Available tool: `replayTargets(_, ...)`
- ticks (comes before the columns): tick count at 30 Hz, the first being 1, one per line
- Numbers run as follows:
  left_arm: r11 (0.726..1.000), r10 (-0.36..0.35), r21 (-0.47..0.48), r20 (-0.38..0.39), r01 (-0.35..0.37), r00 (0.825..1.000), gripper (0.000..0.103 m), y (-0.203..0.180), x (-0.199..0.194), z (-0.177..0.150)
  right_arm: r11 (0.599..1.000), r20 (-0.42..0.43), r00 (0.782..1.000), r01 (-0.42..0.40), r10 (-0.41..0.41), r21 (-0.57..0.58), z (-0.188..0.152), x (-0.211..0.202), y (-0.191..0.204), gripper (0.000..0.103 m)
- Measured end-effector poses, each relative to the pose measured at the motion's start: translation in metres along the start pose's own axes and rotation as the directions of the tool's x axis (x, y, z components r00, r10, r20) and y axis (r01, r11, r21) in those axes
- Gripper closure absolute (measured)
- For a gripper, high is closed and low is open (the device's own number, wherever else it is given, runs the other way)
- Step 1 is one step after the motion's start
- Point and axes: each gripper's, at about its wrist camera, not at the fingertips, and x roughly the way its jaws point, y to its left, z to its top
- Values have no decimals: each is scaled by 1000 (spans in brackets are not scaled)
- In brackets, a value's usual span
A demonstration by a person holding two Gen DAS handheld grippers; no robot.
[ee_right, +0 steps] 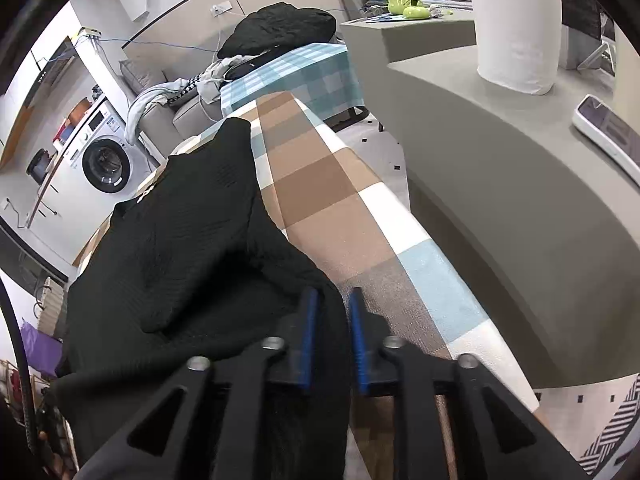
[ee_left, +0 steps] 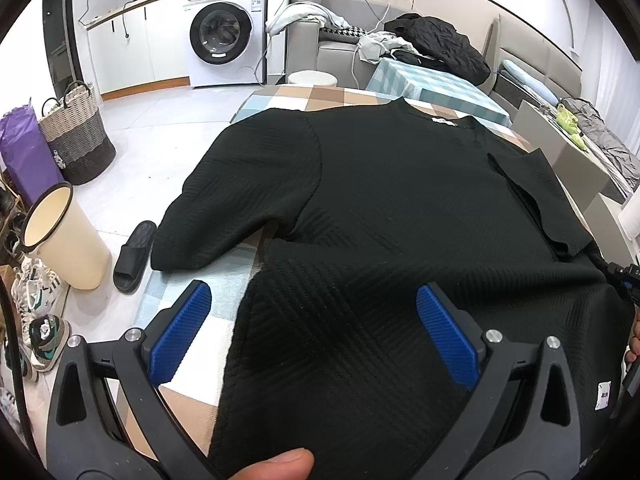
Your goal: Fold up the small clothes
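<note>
A black ribbed top (ee_left: 380, 184) lies spread on the checked table (ee_left: 192, 292). Its left sleeve (ee_left: 240, 184) reaches toward the table edge, and its right sleeve (ee_left: 532, 200) is folded in over the body. My left gripper (ee_left: 314, 288) is open wide at the near hem, with cloth lying between its blue pads but not pinched. A thumb (ee_left: 280, 466) rests on the hem below. In the right wrist view, my right gripper (ee_right: 333, 294) sits at the top's (ee_right: 180, 248) right edge. Its blue pads stand a little apart, with a strip of black cloth loose in the gap.
Left of the table, a cream bin (ee_left: 64, 236), a black slipper (ee_left: 134, 256), a woven basket (ee_left: 76, 136) and several shoes are on the floor. A grey counter (ee_right: 500, 200) close on the right holds a paper roll (ee_right: 516, 24) and a white device (ee_right: 604, 136). Bare checked tabletop (ee_right: 340, 208) shows beside the top.
</note>
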Motion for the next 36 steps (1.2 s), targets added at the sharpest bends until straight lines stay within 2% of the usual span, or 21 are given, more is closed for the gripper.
replayTargets(1,1000,3,-3,2,-3,1000,1,4,-1,-1,1000,9,1000,4,-3,-5,0,-4,2,58)
replayTargets(2,1000,7,-7,3,-7,1000,1,6,-1,-1,1000,25,1000,11,-11,-11,0,-10,4,54)
replayTargets(6,999,10,-53,4,-9,1000,1,21,-4,-1,999,65,998,-15,17,-30,-1,-30,13,45)
replayTargets(8,996,12,-88,0,-12,1000,1,32,-4,0,998,82,995,-45,48,-35,-5,-38,20,34)
replayTargets(10,992,11,-126,2,-11,1000,4,46,-6,0,995,83,992,-94,97,-45,-9,-45,30,30)
replayTargets(13,983,-1,-182,2,1,1000,15,68,-7,-1,985,58,985,-159,163,-65,-13,-50,47,28)
replayTargets(19,948,-80,-309,1,76,997,36,108,-1,-3,972,15,978,-207,210,-109,-26,-46,72,27)
replayTargets(20,937,-99,-336,-3,93,995,41,113,3,-3,972,9,978,-208,210,-111,-26,-44,74,27)
replayTargets(26,847,-204,-508,-43,154,978,41,144,35,-8,972,-10,978,-209,209,-107,-28,-36,81,27)
replayTargets(29,846,-138,-526,-53,90,989,41,152,43,-11,972,-11,979,-206,206,-110,-27,-35,81,27)
replayTargets(34,855,-80,-515,-27,54,996,41,161,54,-7,974,-16,980,-199,198,-111,-25,-30,81,27)
replayTargets(36,862,-54,-506,-30,31,998,51,162,60,0,974,-20,980,-198,197,-108,-26,-28,80,27)
